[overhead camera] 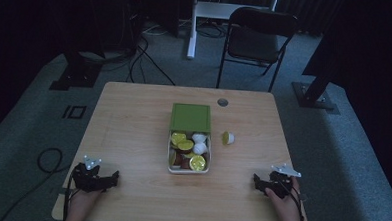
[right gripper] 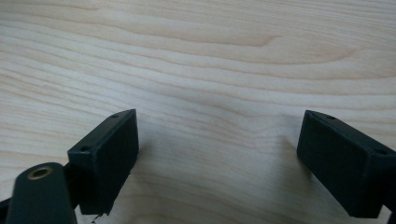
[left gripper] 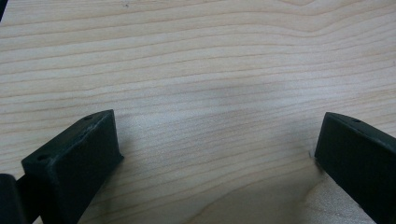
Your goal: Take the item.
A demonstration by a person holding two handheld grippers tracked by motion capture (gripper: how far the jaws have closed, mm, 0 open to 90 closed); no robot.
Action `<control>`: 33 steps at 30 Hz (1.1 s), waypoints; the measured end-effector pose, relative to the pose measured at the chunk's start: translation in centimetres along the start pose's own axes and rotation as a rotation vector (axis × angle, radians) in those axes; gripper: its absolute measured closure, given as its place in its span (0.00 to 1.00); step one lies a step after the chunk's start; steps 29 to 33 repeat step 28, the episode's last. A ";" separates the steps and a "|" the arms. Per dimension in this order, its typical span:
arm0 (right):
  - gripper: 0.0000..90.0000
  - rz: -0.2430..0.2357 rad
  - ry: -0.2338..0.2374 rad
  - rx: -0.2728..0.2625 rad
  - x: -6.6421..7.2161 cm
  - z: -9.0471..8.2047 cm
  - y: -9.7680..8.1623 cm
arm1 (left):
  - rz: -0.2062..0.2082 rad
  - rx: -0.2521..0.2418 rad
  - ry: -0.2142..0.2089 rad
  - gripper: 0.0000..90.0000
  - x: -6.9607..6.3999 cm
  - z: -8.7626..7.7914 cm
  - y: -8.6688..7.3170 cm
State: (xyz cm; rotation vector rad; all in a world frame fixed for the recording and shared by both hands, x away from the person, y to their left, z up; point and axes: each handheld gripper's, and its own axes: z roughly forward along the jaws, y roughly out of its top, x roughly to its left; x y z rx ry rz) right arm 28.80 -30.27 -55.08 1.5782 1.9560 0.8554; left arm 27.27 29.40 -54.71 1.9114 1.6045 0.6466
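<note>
A white box (overhead camera: 170, 159) stands at the middle of the wooden table (overhead camera: 133, 118), holding several yellow-lidded and white capsules. Its green lid (overhead camera: 190, 117) lies just behind it. One loose capsule (overhead camera: 227, 138) with a yellow top lies to the right of the box. My left gripper (overhead camera: 115, 177) rests at the near left of the table, held by a hand. In the left gripper view my left gripper (left gripper: 219, 140) is open over bare wood. My right gripper (overhead camera: 255, 180) rests at the near right, and in the right gripper view my right gripper (right gripper: 217, 140) is open with nothing between its jaws.
A small round grommet (overhead camera: 222, 102) sits near the table's far edge. A black folding chair (overhead camera: 257, 40) and a white desk leg (overhead camera: 191, 25) stand beyond the table. Cables (overhead camera: 49, 161) trail on the grey carpet at left.
</note>
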 end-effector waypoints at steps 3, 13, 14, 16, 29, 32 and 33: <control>0.14 0.008 -0.011 0.001 -0.2 -0.2 -0.2 | 0.000 0.000 0.000 0.00 0.0 0.0 0.0; 0.14 0.008 -0.010 0.002 -0.1 -0.6 -0.5 | 0.000 0.000 0.000 0.00 0.0 0.0 0.0; 0.14 0.012 -0.011 0.002 -0.1 -0.6 -0.6 | 0.000 0.000 0.000 0.00 0.0 0.0 0.0; 0.14 0.014 -0.014 0.003 0.0 -0.6 -0.6 | 0.000 0.000 0.000 0.00 0.0 0.0 0.0; 0.14 0.014 -0.013 0.002 0.0 -0.6 -0.6 | 0.000 0.000 0.000 0.00 0.0 0.0 0.0; 0.14 0.014 -0.013 0.002 0.0 -0.6 -0.6 | 0.000 0.000 0.000 0.00 0.0 0.0 0.0; 0.14 0.014 -0.013 0.002 0.0 -0.6 -0.6 | 0.000 0.000 0.000 0.00 0.0 0.0 0.0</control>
